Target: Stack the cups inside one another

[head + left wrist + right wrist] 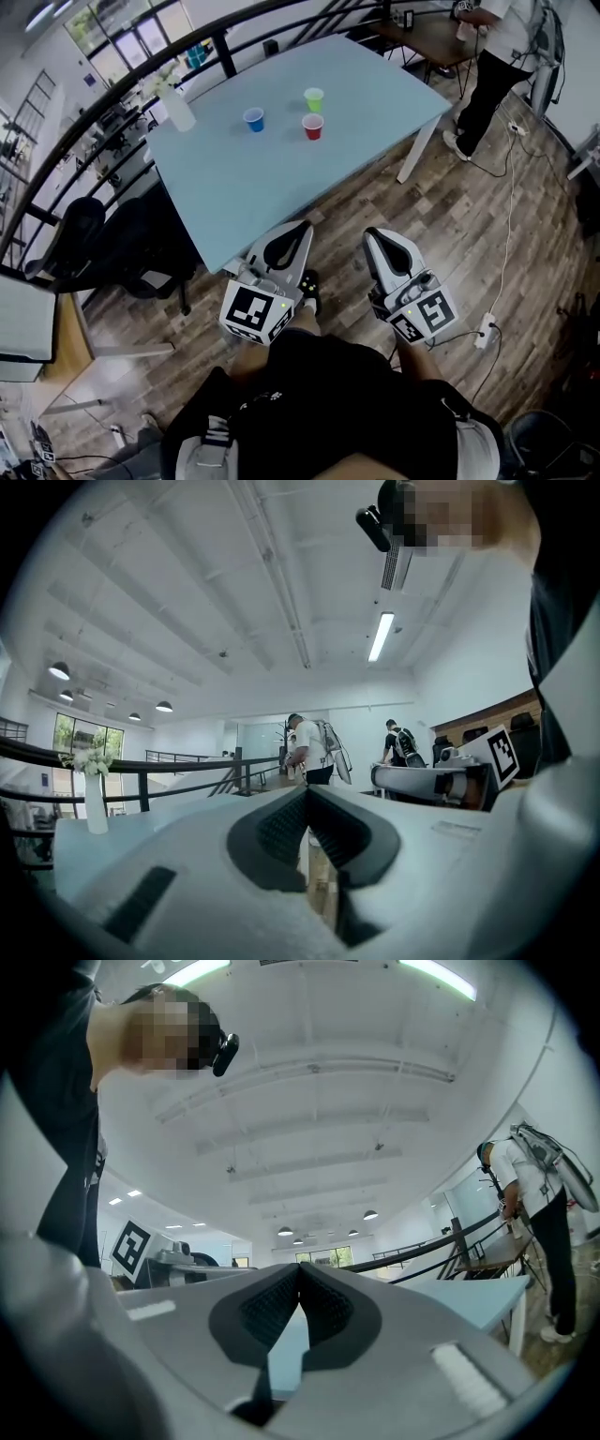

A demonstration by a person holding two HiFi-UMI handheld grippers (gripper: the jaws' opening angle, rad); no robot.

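I have both grippers low in the head view, short of the table's near edge and pointing toward it. The left gripper has its jaws pressed together at the tips with nothing between them; its own view shows only floor through the slit behind the pads. The right gripper is likewise fully closed and empty, its ribbed pads meeting at the front.

The 3 cups stand upright and apart on the light blue table, toward its far side and well away from both grippers. The blue cup is on the left, the red cup is to its right, and the green cup is just behind the red one. None is nested in another.

Farther left on the table stands a pale vase; from the left gripper view it seems to hold white flowers. A person stands beyond the table's far right corner.
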